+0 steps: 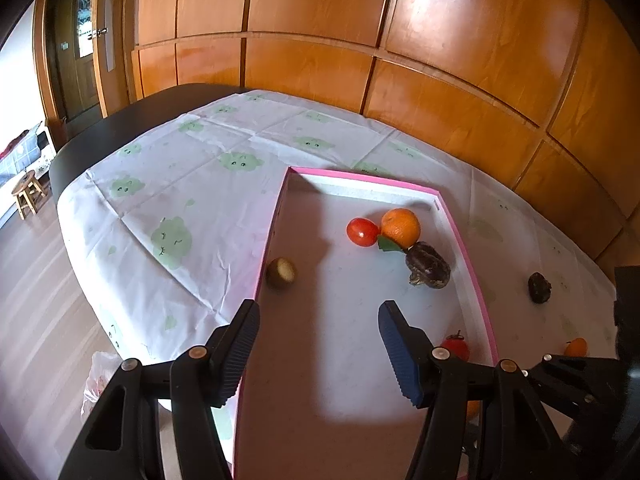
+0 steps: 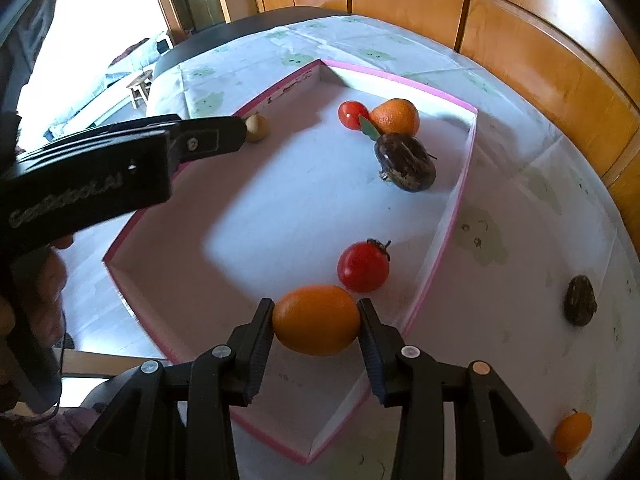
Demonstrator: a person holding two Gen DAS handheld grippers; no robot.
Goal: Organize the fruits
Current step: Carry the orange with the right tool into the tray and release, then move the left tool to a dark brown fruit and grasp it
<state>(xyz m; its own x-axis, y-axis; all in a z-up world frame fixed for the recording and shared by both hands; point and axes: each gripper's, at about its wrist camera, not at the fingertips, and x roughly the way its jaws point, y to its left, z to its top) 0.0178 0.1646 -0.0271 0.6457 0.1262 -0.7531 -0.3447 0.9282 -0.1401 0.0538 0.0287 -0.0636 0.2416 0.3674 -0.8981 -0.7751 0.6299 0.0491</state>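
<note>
Orange fruit (image 2: 316,319) sits clamped between my right gripper (image 2: 317,322) pads, low over the near end of the pink-rimmed tray (image 2: 452,216), just beside a red tomato (image 2: 363,266). Farther in lie another tomato (image 2: 351,115), an orange (image 2: 394,117) and a dark fruit (image 2: 406,162). My left gripper (image 1: 318,322) hangs wide, holding nothing.

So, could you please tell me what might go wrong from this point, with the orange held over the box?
1. The right gripper pinches the round orange only at its sides, so it may slip.
2. Dropped here, it could roll into the tomato just beyond.
3. The dark fruit and small orange lie outside the pink box, near the table edge, and a nudge might send them off.
</note>
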